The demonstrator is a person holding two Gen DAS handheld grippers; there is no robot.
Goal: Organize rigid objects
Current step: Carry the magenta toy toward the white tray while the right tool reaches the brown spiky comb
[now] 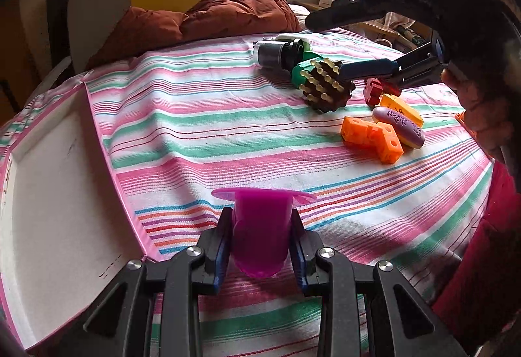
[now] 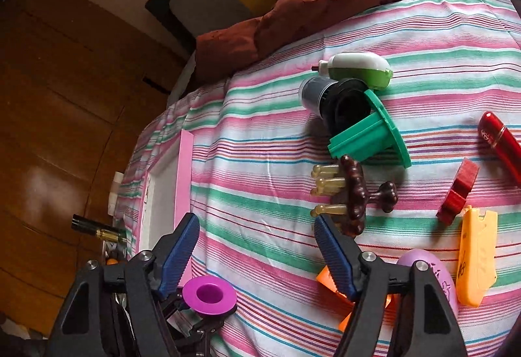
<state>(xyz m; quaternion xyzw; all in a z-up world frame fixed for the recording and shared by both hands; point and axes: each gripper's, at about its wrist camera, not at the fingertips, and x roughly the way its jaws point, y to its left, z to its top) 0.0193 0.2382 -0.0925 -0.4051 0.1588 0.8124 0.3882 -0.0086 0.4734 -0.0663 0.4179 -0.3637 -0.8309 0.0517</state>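
Note:
My left gripper (image 1: 260, 220) is shut on a magenta flanged cup (image 1: 260, 233), held just above the striped cloth; the same cup (image 2: 210, 293) shows low in the right wrist view. My right gripper (image 2: 257, 233) is open with only cloth between its blue pads (image 2: 332, 249). It hovers over the pile of toys, and its right finger sits just short of a brown peg brush (image 2: 355, 194). From the left wrist view the right gripper (image 1: 329, 46) reaches in from the right over the brush (image 1: 325, 87) and a green flanged cup (image 1: 302, 70).
A white tray with a pink rim (image 1: 97, 135) lies at the left. A black cylinder (image 2: 332, 100), white-green case (image 2: 358, 67), red tube (image 2: 501, 142), red gear piece (image 2: 459, 191), yellow piece (image 2: 477, 256), purple oval (image 1: 400, 126) and orange block (image 1: 371, 135) are scattered about. A brown quilt (image 1: 211, 15) is heaped behind.

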